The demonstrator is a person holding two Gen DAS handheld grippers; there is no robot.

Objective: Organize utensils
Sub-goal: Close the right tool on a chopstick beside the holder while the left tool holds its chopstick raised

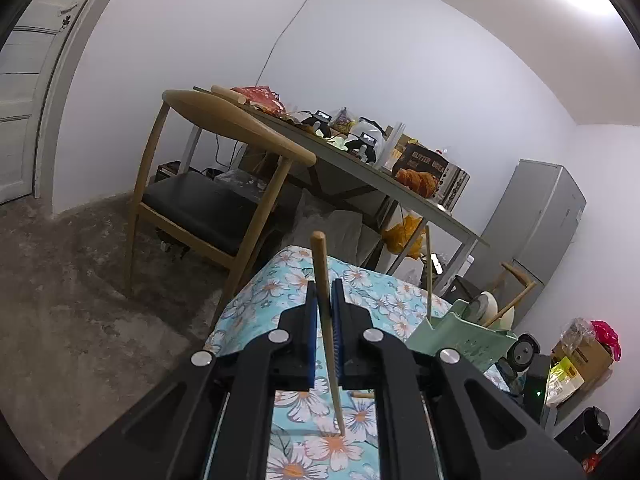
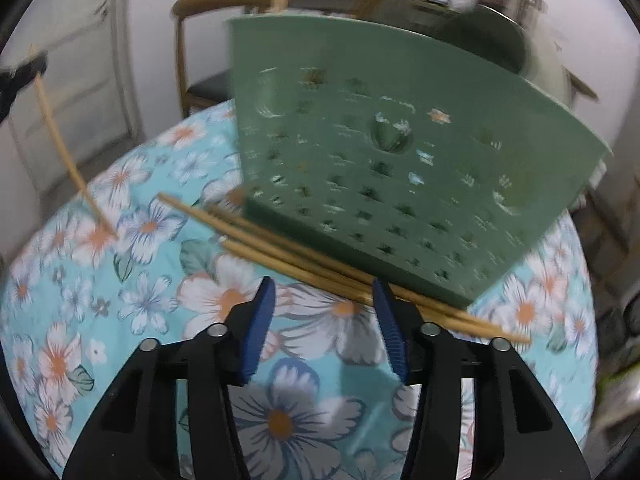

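My left gripper (image 1: 325, 280) is pinching one wooden chopstick (image 1: 328, 320) between its blue pads; the stick stands almost upright and its thin end is touching, or nearly touching, the flowered cloth (image 1: 372, 288) on the surface. The green utensil basket (image 1: 460, 336) is at about 2 o'clock from it, with one chopstick standing inside. My right gripper (image 2: 324, 292) is spread, with nothing pressed between its pads. At 12 o'clock from it, a bundle of chopsticks (image 2: 280, 248) lies on the cloth, just against the basket's lower edge.
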